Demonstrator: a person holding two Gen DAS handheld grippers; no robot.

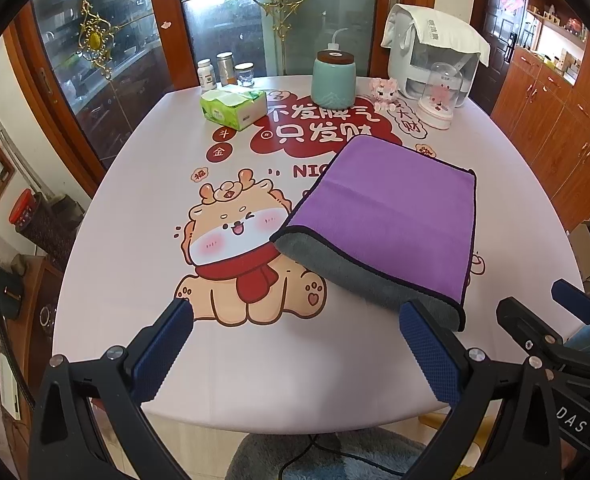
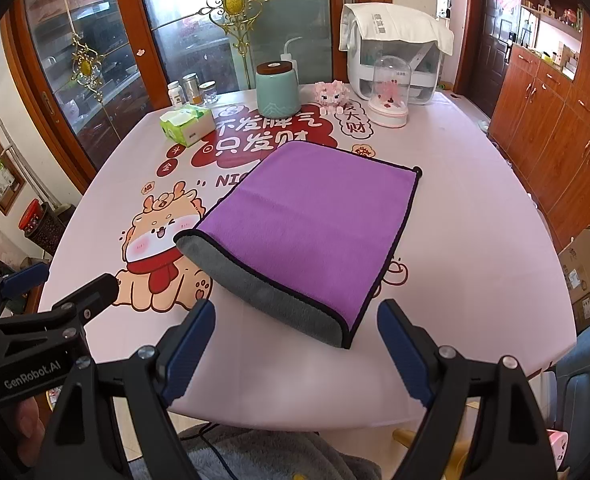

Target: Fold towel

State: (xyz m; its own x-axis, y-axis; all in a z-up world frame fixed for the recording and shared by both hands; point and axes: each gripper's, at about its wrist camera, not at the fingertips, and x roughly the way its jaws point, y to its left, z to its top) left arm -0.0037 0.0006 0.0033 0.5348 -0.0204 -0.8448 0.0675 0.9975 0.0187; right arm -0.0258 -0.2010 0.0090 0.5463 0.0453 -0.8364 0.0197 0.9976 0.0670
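A purple towel [image 1: 391, 212] with a grey underside and dark trim lies folded on the pink printed table [image 1: 255, 360]. Its grey fold edge faces me. It also shows in the right wrist view [image 2: 307, 224]. My left gripper [image 1: 295, 352] is open and empty above the table's near edge, left of the towel's near corner. My right gripper [image 2: 295, 348] is open and empty, just short of the towel's near edge. The left gripper also shows in the right wrist view [image 2: 55, 292] at the left, and the right gripper in the left wrist view [image 1: 543, 312] at the right.
At the back of the table stand a green tissue pack [image 1: 233, 108], three small jars [image 1: 225, 70], a teal canister [image 1: 333, 78], a pink toy [image 1: 383, 90], a glass dome [image 1: 441, 96] and a white appliance [image 1: 427, 52]. Wooden cabinets [image 1: 555, 120] stand to the right.
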